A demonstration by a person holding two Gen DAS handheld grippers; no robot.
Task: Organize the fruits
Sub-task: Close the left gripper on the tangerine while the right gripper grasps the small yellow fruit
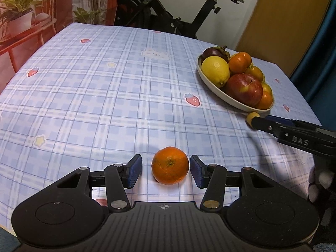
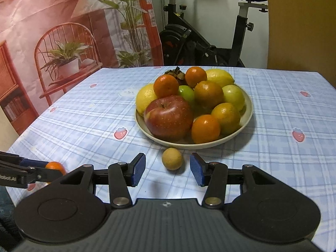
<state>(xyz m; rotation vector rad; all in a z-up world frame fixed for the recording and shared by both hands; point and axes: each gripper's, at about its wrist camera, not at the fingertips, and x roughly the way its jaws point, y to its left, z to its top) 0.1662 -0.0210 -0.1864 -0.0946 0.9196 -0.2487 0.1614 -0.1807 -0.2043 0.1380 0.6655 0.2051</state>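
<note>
An orange mandarin (image 1: 170,164) lies on the blue checked tablecloth (image 1: 105,96) between the blue pads of my left gripper (image 1: 166,161). That gripper is open: there is a clear gap at the left pad, and the right pad stands just beside the peel. A small tan round fruit (image 2: 172,159) lies just in front of the plate (image 2: 247,109), between the pads of my open right gripper (image 2: 168,159) with room on both sides. The plate (image 1: 231,100) is heaped with an apple (image 2: 169,117), lemons, mandarins and green fruits.
An exercise bike (image 2: 199,42) stands behind the table's far edge. A printed backdrop (image 2: 63,31) of a chair and plants hangs at the left. The right gripper's arm (image 1: 294,134) reaches in over the table's right side, and the left gripper's finger (image 2: 25,173) shows low at the left.
</note>
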